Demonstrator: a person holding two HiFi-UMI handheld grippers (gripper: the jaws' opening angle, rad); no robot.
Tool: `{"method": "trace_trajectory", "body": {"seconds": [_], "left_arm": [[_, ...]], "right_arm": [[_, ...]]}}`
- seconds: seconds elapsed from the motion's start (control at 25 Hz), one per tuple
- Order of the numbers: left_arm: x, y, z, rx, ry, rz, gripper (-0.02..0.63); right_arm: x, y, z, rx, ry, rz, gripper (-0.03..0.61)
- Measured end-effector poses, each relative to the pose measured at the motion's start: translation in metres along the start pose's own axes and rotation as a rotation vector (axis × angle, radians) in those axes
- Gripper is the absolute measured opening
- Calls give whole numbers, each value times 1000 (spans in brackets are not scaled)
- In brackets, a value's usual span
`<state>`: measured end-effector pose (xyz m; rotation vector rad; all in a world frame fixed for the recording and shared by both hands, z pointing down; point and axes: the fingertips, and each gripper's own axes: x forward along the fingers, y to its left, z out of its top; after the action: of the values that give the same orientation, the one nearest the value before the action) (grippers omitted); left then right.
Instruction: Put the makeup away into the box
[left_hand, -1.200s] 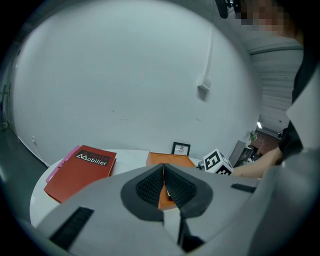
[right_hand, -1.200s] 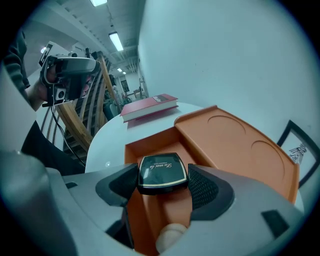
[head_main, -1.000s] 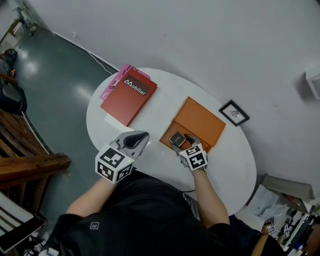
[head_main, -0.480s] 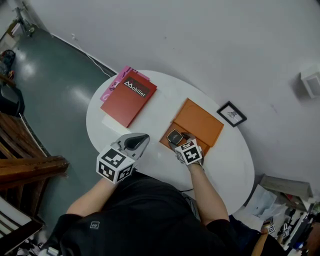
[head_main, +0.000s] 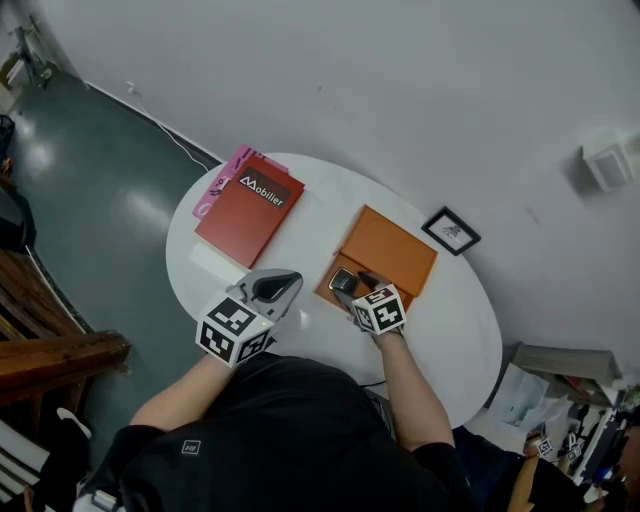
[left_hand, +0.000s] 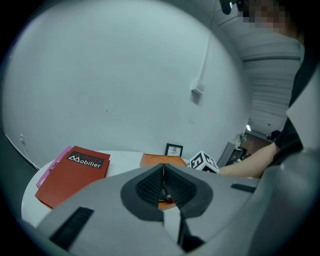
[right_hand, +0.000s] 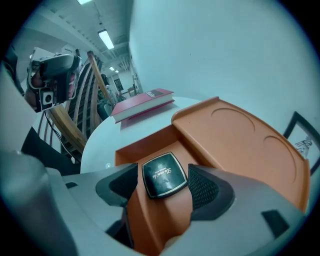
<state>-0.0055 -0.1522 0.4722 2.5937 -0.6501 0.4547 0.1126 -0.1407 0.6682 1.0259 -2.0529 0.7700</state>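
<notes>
Holding your right gripper (right_hand: 164, 186) with its jaws spread wide, you have the black square compact (right_hand: 164, 173) lying flat between the pads in the near compartment of the orange box (right_hand: 235, 135), with no clear contact on either side. Your left gripper (left_hand: 163, 186) is closed on nothing above the near edge of the white table (head_main: 310, 210), its grey body blocks the lower half of its view, and the compact's pale lettering is too small to read. Compared with a second ago, the compact lies in the same compartment, your left gripper has hardly moved, and the red book (head_main: 248, 205) and picture frame (head_main: 451, 230) farther off lie as before.
</notes>
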Motion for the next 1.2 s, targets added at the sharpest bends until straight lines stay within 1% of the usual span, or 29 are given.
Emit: {"method": "trace_trajectory", "body": {"seconds": [0.08, 0.24, 0.36, 0.48, 0.56, 0.64, 0.68, 0.72, 0.76, 0.8, 0.88, 1.0, 1.08, 1.2], "left_arm": [[1, 4, 1, 3, 0, -16, 15], [5, 10, 5, 15, -7, -60, 14], [8, 14, 10, 31, -9, -76, 14], [12, 15, 20, 52, -17, -69, 14], [12, 7, 31, 58, -30, -64, 14], [9, -3, 49, 76, -55, -59, 14], [8, -6, 60, 95, -69, -54, 14], [8, -9, 72, 120, -83, -46, 14], [8, -12, 84, 146, -97, -36, 14], [8, -16, 95, 167, -112, -25, 14], [11, -26, 117, 194, -147, -7, 14], [20, -46, 153, 224, -210, 11, 15], [25, -59, 175, 245, -248, 24, 14], [35, -80, 205, 272, -281, 30, 14]], "right_arm": [[-11, 4, 7, -4, -37, -7, 279], [-48, 2, 24, -14, -131, -59, 278], [-83, 0, 37, 25, -220, -95, 278], [-116, -5, 48, 81, -316, -111, 276], [-135, -4, 47, 84, -327, -104, 275], [-153, 0, 48, 43, -313, -79, 270], [-163, 2, 52, 11, -314, -65, 257], [-173, 2, 58, -23, -322, -54, 205], [-184, 3, 63, -54, -336, -44, 134], [-197, 3, 69, -80, -354, -36, 109], [-225, 2, 78, -112, -403, -28, 76], [-272, -3, 99, -148, -514, -38, 50], [-305, -8, 118, -176, -612, -55, 44], [-361, -16, 149, -192, -797, -74, 38]]}}
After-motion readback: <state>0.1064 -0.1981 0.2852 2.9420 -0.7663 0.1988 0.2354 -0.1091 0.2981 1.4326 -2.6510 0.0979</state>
